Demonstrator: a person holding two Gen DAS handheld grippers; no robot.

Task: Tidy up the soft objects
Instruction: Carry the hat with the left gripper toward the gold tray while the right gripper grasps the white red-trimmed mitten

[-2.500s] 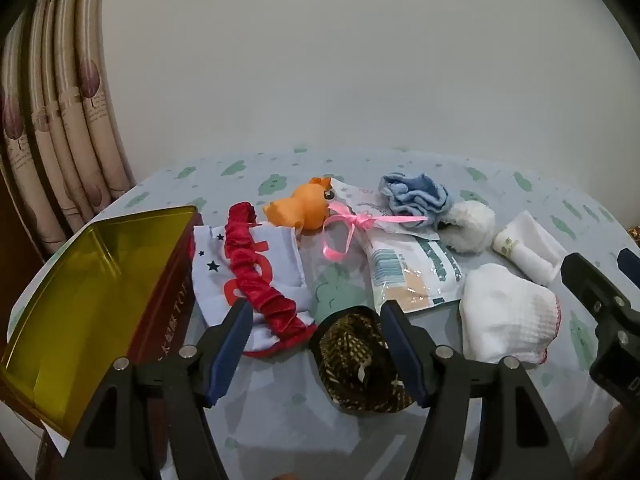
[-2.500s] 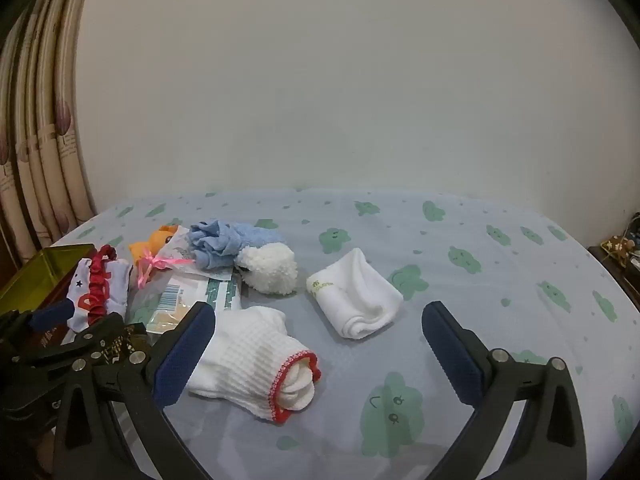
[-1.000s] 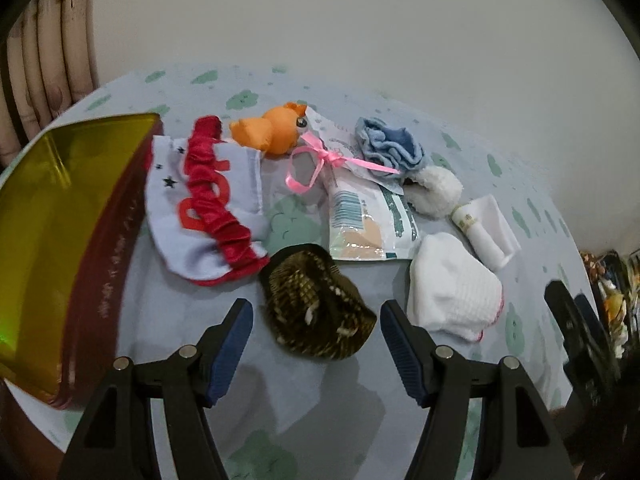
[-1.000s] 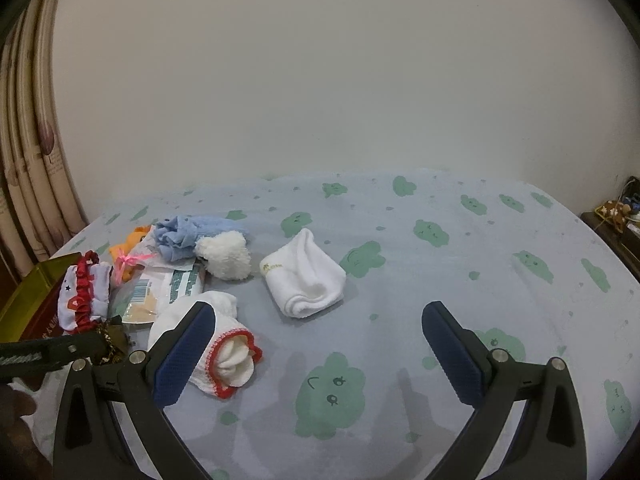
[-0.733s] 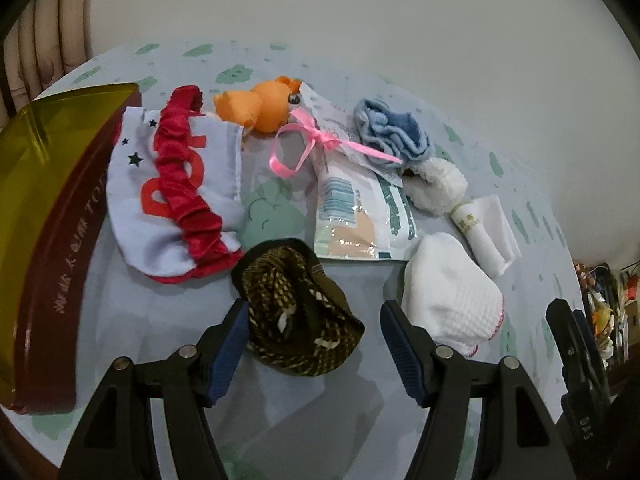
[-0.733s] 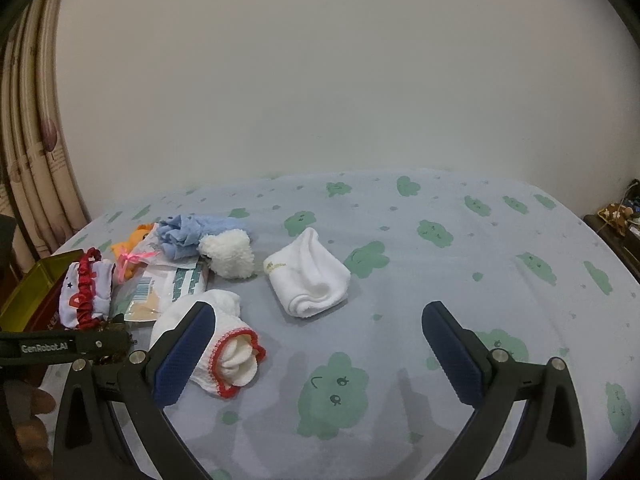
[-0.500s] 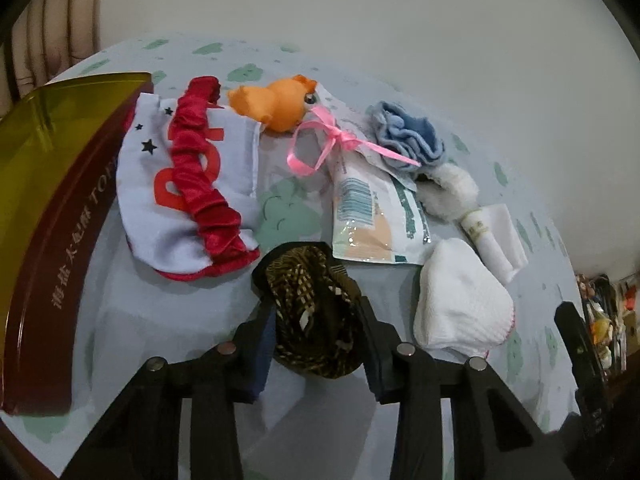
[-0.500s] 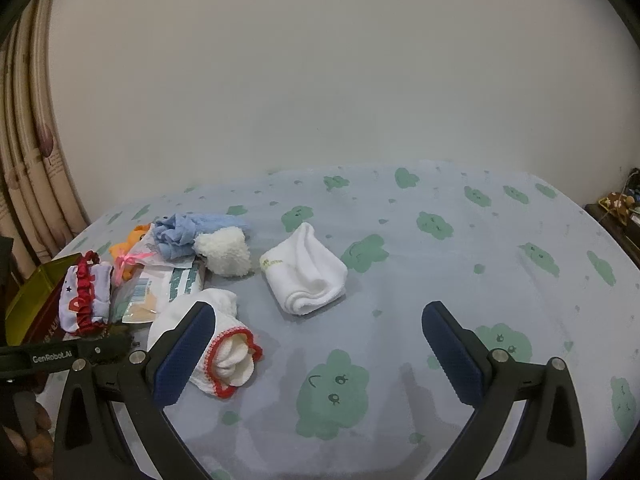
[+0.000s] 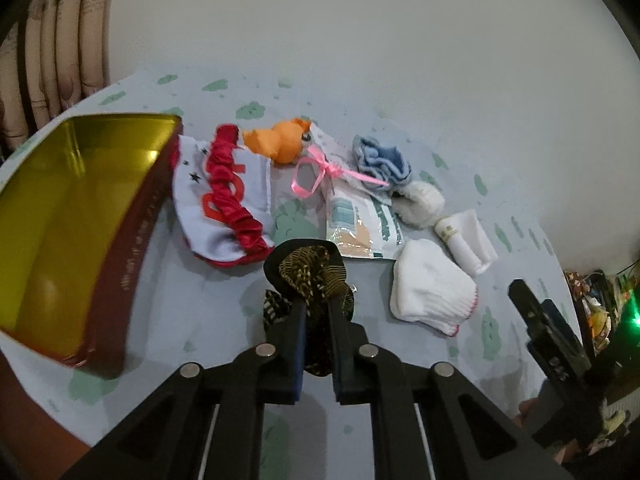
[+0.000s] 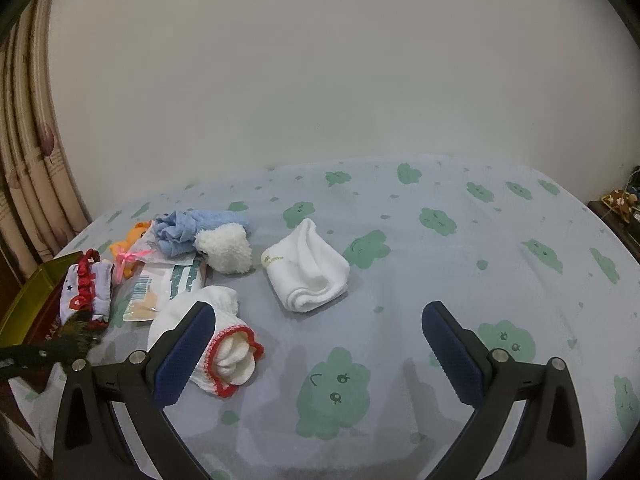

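My left gripper (image 9: 318,312) is shut on a brown patterned scrunchie (image 9: 310,270) and holds it just above the tablecloth. To its left stands an open gold tin box (image 9: 68,216) with red sides. Behind the scrunchie lie a white cloth with a red ruffle (image 9: 224,196), an orange plush toy (image 9: 280,144), a pink ribbon (image 9: 316,172), a blue cloth (image 9: 380,162), a fluffy white ball (image 9: 420,202), a rolled white towel (image 10: 306,284) and a white glove with red trim (image 10: 216,340). My right gripper (image 10: 316,352) is open and empty, near the glove.
A plastic packet (image 9: 356,224) lies among the soft things. The table carries a pale blue cloth with green cloud prints (image 10: 440,280). A curtain (image 10: 28,168) hangs at the left and a white wall stands behind. Clutter (image 9: 596,304) sits beyond the right edge.
My left gripper has closed on the brown scrunchie and lifted it slightly, with the tin box back in view at left. My right gripper has stayed open and nearly still.
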